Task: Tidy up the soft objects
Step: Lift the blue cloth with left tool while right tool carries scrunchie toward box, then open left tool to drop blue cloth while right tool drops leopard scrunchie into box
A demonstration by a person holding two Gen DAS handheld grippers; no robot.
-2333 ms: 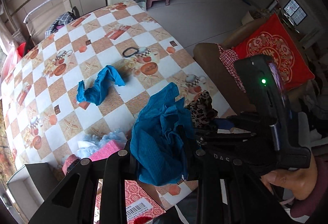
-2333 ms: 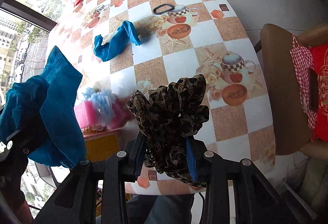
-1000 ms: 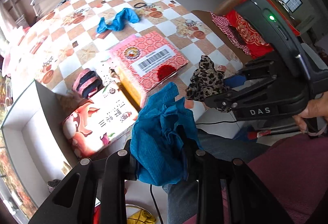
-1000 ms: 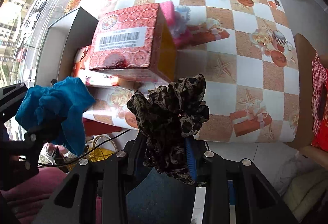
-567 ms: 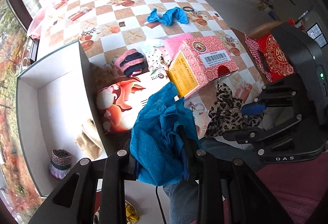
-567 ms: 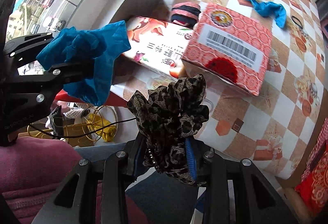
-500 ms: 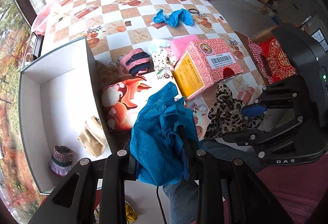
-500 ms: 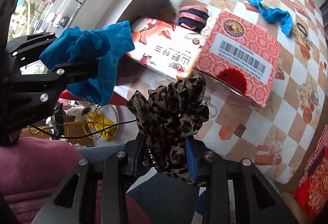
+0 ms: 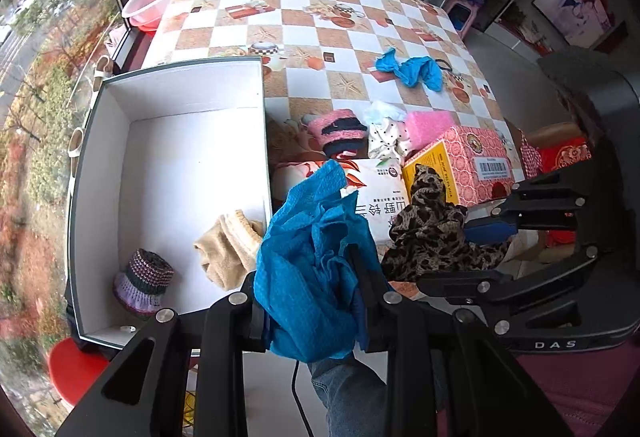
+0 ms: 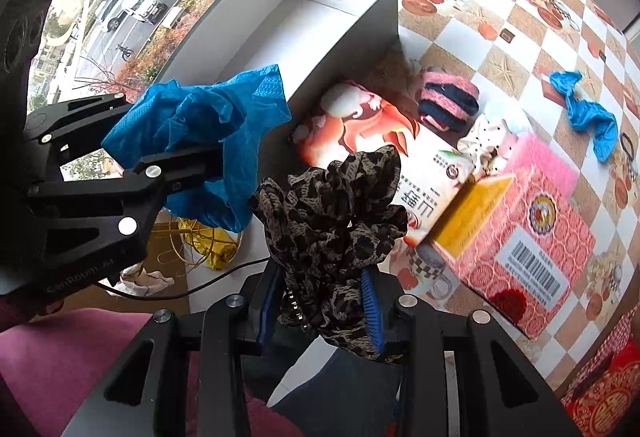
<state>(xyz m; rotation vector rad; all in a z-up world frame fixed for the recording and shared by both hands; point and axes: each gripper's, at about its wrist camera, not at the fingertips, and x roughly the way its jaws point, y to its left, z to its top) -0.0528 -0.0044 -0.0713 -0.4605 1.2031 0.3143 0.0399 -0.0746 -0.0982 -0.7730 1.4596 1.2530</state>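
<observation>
left gripper (image 9: 316,301) clamps a bunched blue cloth (image 9: 316,257), held in the air by the near right corner of the white box (image 9: 176,165). right gripper (image 10: 320,301) closed on a leopard-print scrunchie (image 10: 332,213), just beside it, over the table edge. beige cloth (image 9: 228,245) and knitted roll (image 9: 142,283) lie in the box. another blue cloth (image 9: 412,69) lies far out on the checkered table (image 9: 304,25).

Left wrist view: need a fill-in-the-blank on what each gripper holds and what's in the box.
The left gripper is shut on a ____ cloth.
The right gripper holds a ____-print scrunchie.
Inside the white box lie a beige cloth and a ____ knitted item.

Missing: blue; leopard; striped
</observation>
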